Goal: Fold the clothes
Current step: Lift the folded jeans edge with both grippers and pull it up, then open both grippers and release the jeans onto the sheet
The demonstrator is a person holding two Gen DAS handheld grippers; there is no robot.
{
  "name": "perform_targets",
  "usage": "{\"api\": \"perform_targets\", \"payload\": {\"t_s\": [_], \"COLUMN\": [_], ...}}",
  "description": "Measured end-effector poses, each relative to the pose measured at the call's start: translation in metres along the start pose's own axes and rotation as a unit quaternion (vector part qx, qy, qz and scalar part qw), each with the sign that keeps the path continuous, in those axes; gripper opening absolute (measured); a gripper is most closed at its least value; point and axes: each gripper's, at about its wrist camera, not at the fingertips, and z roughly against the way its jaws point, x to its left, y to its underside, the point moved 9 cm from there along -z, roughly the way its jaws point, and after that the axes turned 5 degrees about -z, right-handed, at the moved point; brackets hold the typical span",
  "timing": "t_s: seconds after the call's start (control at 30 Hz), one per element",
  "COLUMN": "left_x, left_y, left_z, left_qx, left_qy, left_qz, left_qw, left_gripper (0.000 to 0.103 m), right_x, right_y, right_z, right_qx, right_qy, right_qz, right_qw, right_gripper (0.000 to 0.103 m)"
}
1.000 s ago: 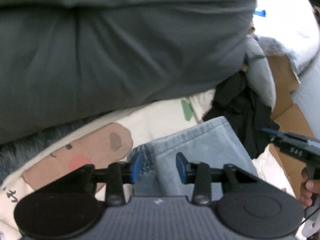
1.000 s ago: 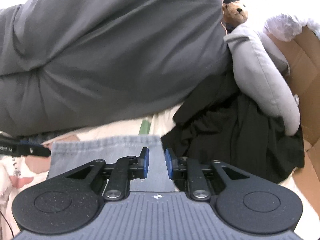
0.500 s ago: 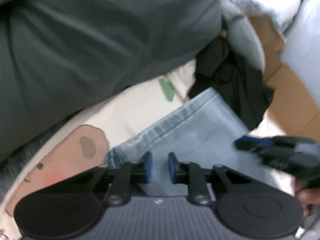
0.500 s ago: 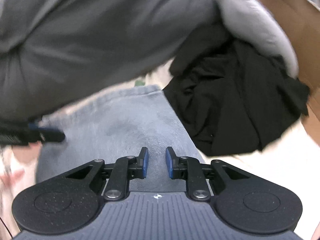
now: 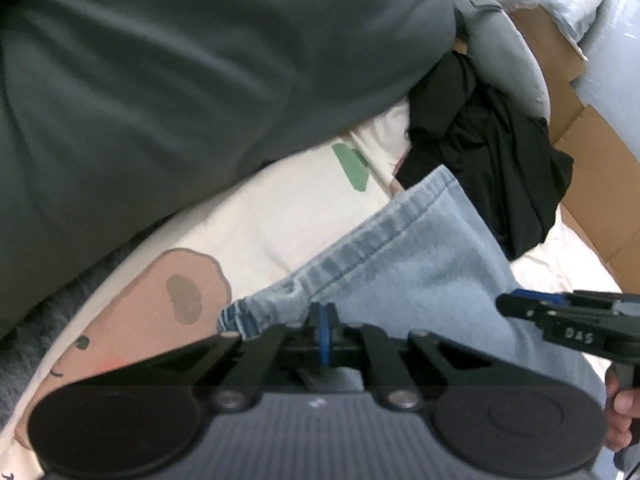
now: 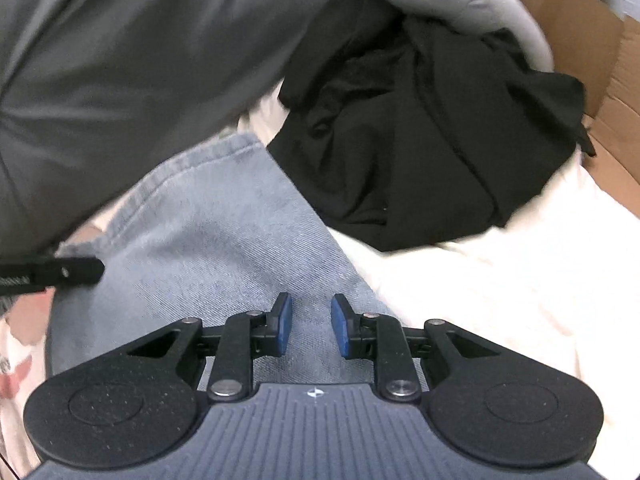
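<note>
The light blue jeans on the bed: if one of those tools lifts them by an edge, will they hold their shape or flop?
The jeans would probably flop: they lie soft and creased. Their thick stitched hem suggests denim, likely heavier than the crumpled black garment. The left tool, shut at their edge, would likely keep its hold; the weave looks rough, not slick.

Home bedroom: printed bedsheet, grey duvet.

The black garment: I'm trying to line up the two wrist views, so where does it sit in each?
Left wrist: black garment at upper right, beyond the jeans.
Right wrist: black garment at upper centre-right, right of the jeans.
Shared landmark: the cardboard box behind it.
</note>
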Motion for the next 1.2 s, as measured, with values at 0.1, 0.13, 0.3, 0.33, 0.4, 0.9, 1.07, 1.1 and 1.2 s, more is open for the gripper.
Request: {"api": "perform_targets", "payload": {"t_s": [0.1, 0.13, 0.3, 0.33, 0.4, 0.9, 1.07, 1.1, 1.2], "left_x": [-0.008, -0.013, -0.04, -0.045, -0.056, -0.096, -0.095, -0.094, -0.091], "left_y": [-0.001, -0.001, 0.01, 0.014, 0.022, 0.072, 0.069, 0.068, 0.066], "left_z": [0.014, 0.019, 0.044, 0.045, 0.046, 0.018, 0.022, 0.024, 0.032], "left_qx": [-0.012, -0.019, -0.052, -0.05, -0.046, -0.009, -0.004, -0.004, -0.006], "left_qy": [-0.009, -0.006, -0.002, 0.002, 0.011, 0.029, 0.025, 0.023, 0.021], "left_qz": [-0.015, -0.025, -0.081, -0.088, -0.097, -0.136, -0.128, -0.126, -0.112], "left_qw": [0.9998, 0.9995, 0.9953, 0.9949, 0.9941, 0.9903, 0.9915, 0.9918, 0.9935], "left_gripper": [0.011, 0.019, 0.053, 0.053, 0.053, 0.051, 0.049, 0.049, 0.049], "right_x": [-0.003, -0.006, -0.01, -0.011, -0.02, -0.112, -0.133, -0.136, -0.144], "right_y": [-0.005, -0.006, 0.015, 0.023, 0.042, 0.128, 0.161, 0.167, 0.186], "right_z": [0.001, 0.004, 0.042, 0.046, 0.056, 0.099, 0.119, 0.123, 0.137], "right_qx": [0.027, 0.03, -0.007, -0.005, -0.002, 0.044, 0.04, 0.039, 0.037], "right_qy": [-0.012, -0.018, -0.027, -0.036, -0.028, 0.051, 0.071, 0.075, 0.087], "right_qz": [-0.004, -0.014, 0.002, 0.008, 0.013, -0.034, -0.079, -0.085, -0.104], "right_qw": [1.0, 0.999, 1.0, 0.999, 1.0, 0.997, 0.994, 0.993, 0.99], "right_gripper": [0.029, 0.028, 0.029, 0.029, 0.029, 0.03, 0.03, 0.03, 0.03]}}
